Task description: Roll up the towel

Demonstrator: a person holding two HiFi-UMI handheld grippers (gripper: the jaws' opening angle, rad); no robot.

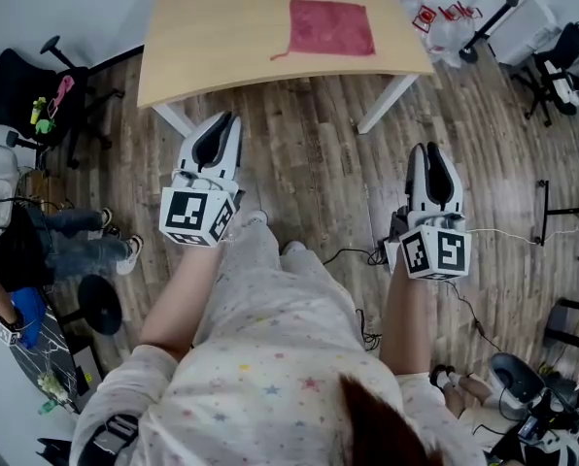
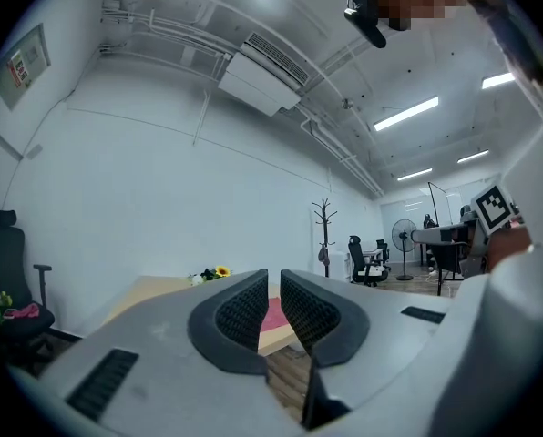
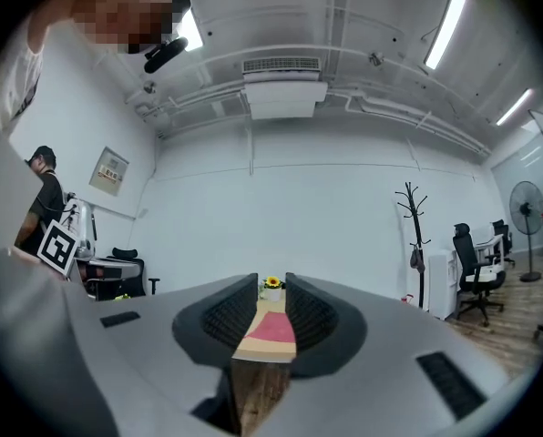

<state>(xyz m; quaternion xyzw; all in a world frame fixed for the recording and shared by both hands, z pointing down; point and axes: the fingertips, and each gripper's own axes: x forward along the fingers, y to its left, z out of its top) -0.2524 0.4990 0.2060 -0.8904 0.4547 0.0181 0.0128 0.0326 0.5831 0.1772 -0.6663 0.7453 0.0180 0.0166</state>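
The red towel (image 1: pixel 330 27) lies spread flat on the far right part of the wooden table (image 1: pixel 221 47). I stand on the wood floor well short of the table. My left gripper (image 1: pixel 226 116) and right gripper (image 1: pixel 427 149) are held level and point at the table, both empty. In the left gripper view the left gripper (image 2: pixel 273 285) has its jaws almost together, with a strip of towel (image 2: pixel 273 321) showing in the slit. In the right gripper view the right gripper (image 3: pixel 271 289) leaves a narrow slit that frames the towel (image 3: pixel 273 329) and the table edge (image 3: pixel 264 349).
A small vase of flowers (image 3: pixel 271 283) stands at the table's far edge. A seated person (image 1: pixel 66 241) and black chairs (image 1: pixel 27 85) are at the left. Office chairs (image 1: pixel 561 66), stands and red items (image 1: pixel 440 13) are at the right. Cables (image 1: pixel 367 260) lie on the floor.
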